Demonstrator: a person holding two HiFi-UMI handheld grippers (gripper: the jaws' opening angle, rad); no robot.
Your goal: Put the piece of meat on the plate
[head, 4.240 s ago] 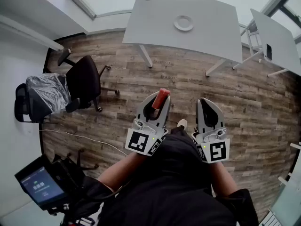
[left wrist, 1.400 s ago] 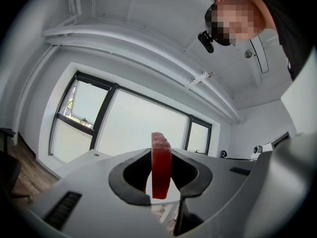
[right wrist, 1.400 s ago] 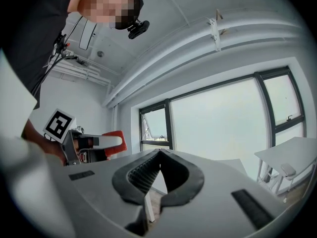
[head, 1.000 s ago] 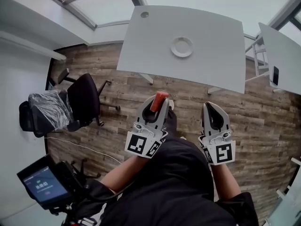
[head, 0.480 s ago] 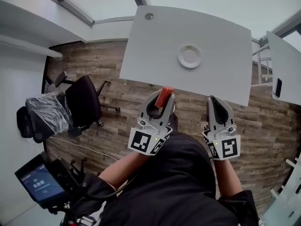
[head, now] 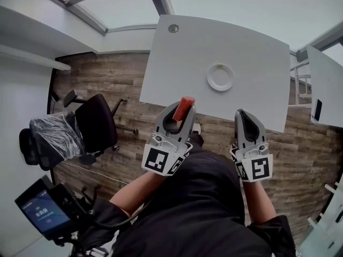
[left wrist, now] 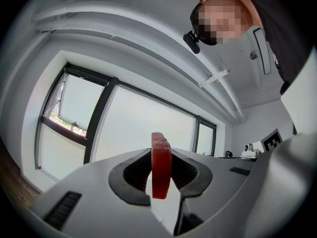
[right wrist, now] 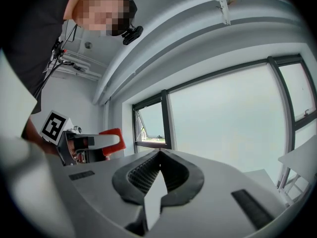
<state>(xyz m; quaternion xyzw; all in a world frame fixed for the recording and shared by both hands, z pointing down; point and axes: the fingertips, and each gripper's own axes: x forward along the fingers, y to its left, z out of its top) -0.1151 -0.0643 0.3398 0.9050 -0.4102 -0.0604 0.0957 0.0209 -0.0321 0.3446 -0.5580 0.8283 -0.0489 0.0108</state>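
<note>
A white table (head: 252,47) with a round cable port (head: 173,28) near one far corner is pictured from above on a wood-plank floor (head: 102,74). To its left, a black office chair (head: 96,123) is parked beside a chair wrapped in clear plastic (head: 51,135), and a thin pale cable (head: 102,171) is laid across the boards. A device with a lit screen (head: 40,213) is shown at lower left. A second white table (head: 327,84), bearing a small dark flat object (head: 317,110), is cut off at right. Tall dark-framed windows (left wrist: 133,128) are seen along the wall.
</note>
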